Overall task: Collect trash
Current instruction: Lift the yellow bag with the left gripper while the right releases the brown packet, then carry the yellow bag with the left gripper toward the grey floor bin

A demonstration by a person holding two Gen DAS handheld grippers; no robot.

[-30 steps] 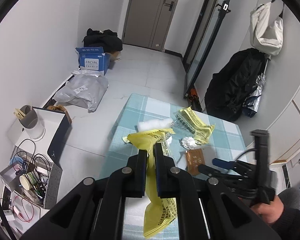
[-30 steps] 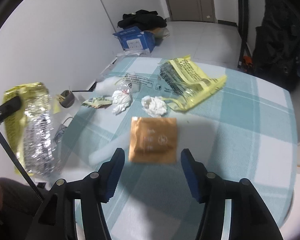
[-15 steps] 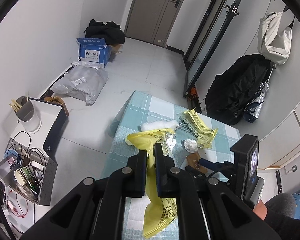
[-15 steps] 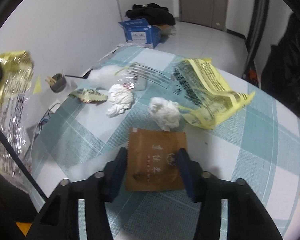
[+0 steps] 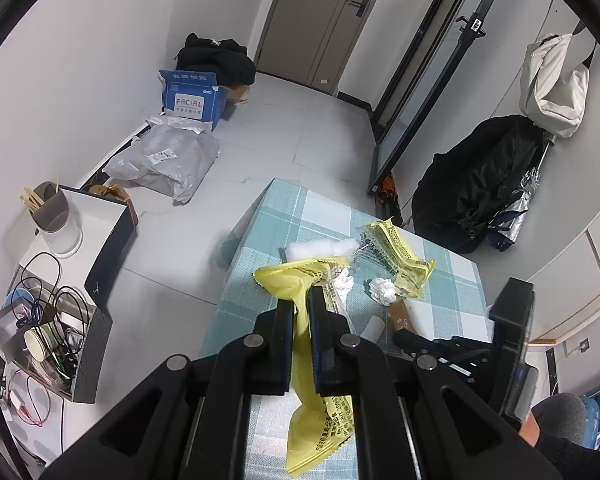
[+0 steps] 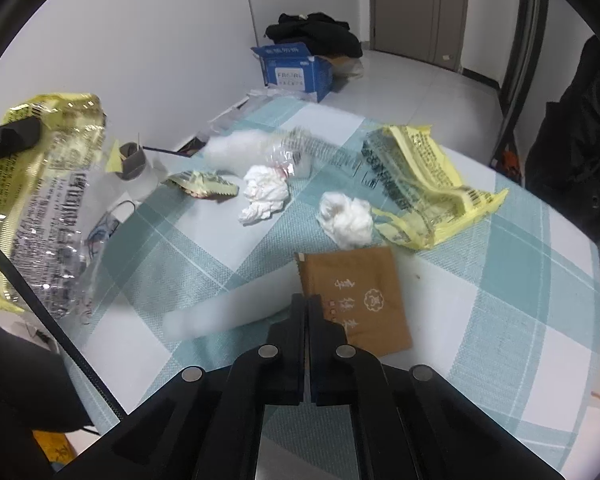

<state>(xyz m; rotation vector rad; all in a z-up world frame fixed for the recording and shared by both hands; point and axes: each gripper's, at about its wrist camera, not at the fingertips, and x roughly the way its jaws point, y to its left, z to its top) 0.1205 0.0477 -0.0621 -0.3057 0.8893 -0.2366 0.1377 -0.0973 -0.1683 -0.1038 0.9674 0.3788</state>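
Observation:
My left gripper (image 5: pixel 302 312) is shut on a crumpled yellow wrapper (image 5: pixel 288 280) that hangs above the table's left edge; the right wrist view shows the same wrapper (image 6: pixel 40 184). My right gripper (image 6: pixel 307 300) has its jaws closing tight, fingertips together over the near left edge of a flat brown packet (image 6: pixel 356 292) lying on the checked tablecloth (image 6: pixel 520 280). Beyond it lie two white tissue balls (image 6: pixel 266 192) (image 6: pixel 346 218), a large yellow wrapper (image 6: pixel 420 188), a small yellow-green wrapper (image 6: pixel 204 184) and a clear plastic bag (image 6: pixel 300 148).
A white padded roll (image 6: pixel 236 146) lies at the table's far left. On the floor are a blue box (image 5: pixel 192 98), a grey mail bag (image 5: pixel 164 156) and a black bag (image 5: pixel 476 180). A low shelf with a cup (image 5: pixel 56 220) stands left of the table.
My right gripper came forward and down to the brown packet and its fingers went from wide apart to closed on the packet's edge. The left gripper kept its hold on the yellow wrapper.

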